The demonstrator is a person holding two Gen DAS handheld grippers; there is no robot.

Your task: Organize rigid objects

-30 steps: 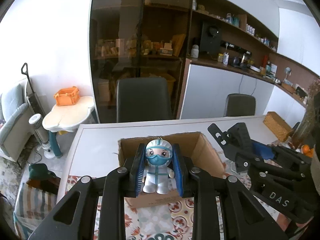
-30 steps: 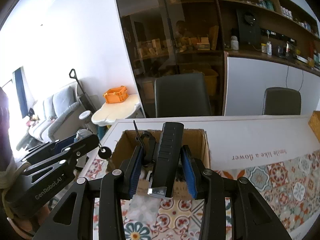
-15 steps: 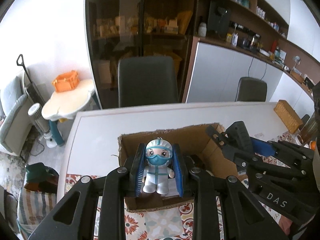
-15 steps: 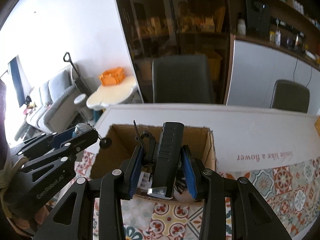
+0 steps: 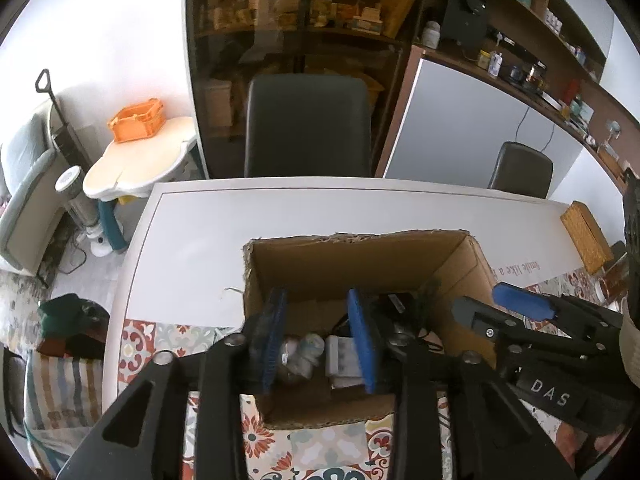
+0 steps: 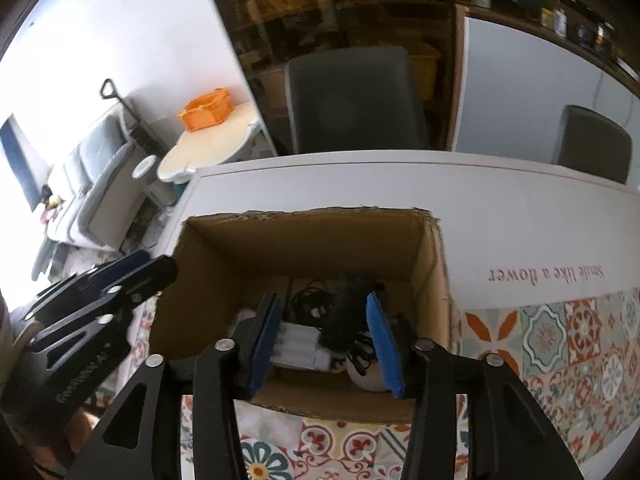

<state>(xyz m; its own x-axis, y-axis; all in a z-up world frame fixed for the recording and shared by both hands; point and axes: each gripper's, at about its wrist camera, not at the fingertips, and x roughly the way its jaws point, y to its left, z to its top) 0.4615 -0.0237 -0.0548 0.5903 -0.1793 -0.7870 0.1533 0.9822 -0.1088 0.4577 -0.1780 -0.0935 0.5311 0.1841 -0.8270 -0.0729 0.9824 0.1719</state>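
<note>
An open cardboard box (image 5: pixel 340 254) stands on the table and also shows in the right wrist view (image 6: pixel 304 236). My left gripper (image 5: pixel 318 336) is open and empty above the box's near side. Below it in the box lies the small white and blue figure (image 5: pixel 304 354), blurred, beside a white block (image 5: pixel 342 360). My right gripper (image 6: pixel 324 344) is open and empty over the box. Below it a black object (image 6: pixel 344 322) lies blurred among black cables and a white block (image 6: pixel 300 344). Each gripper shows in the other's view, the right (image 5: pixel 532 320) and the left (image 6: pixel 104 292).
The box sits where a patterned tablecloth (image 6: pixel 552 344) meets the white table top (image 5: pixel 200 240). A dark chair (image 5: pixel 306 124) stands behind the table. A woven box (image 5: pixel 586 236) is at the far right. A small side table with an orange crate (image 5: pixel 136 120) stands at the left.
Both grippers tilted down over the box and opened. The figure left my left gripper and the black object left my right gripper; both now lie in the box.
</note>
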